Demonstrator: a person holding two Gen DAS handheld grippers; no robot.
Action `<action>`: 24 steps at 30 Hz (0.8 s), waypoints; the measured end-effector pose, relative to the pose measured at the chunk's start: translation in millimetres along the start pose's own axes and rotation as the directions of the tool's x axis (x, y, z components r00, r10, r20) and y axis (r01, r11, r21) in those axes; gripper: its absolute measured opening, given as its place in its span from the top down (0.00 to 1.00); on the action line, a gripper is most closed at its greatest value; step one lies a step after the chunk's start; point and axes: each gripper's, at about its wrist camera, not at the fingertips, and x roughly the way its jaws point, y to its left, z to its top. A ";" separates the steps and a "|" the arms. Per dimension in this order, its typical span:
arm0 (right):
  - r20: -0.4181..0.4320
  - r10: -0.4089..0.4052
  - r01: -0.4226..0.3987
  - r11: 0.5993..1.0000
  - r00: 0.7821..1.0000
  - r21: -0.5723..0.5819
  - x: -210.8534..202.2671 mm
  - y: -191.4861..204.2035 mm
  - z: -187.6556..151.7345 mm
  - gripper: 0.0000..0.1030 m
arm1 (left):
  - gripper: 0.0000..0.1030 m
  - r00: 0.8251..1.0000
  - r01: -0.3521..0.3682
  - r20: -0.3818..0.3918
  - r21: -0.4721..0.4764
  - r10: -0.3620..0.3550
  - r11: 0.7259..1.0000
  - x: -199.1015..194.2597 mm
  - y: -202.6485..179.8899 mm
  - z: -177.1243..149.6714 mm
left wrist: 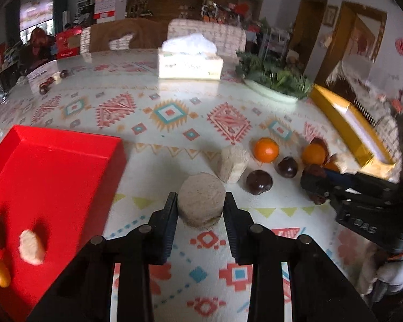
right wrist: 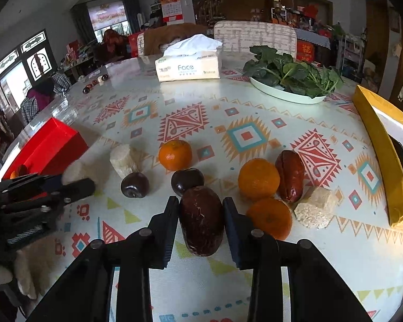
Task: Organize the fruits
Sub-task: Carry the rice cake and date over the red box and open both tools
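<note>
Near the red tray [left wrist: 67, 145], the left gripper [left wrist: 200, 205] is clamped on a pale cane piece [left wrist: 201, 201], stiff and rough, held by its sides, while the right gripper [right wrist: 201, 212] is clamped on a dark date [right wrist: 201, 220], light, probably soft, so squeeze gently.

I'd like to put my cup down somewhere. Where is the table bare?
Bare cloth lies between the tissue box and the fruit, and along the near edge behind the grippers. Crowded: the fruit cluster around the oranges, between red tray and gold box.

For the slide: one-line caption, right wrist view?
Right gripper fingers clamp a dark red date among oranges on the patterned table.
</note>
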 end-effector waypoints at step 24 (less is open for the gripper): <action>0.029 0.338 -0.335 0.939 0.941 -0.073 -36.5 130.4 32.1 0.64 | 0.69 0.980 -0.161 0.072 -0.268 0.187 0.950 -90.3 175.6 7.7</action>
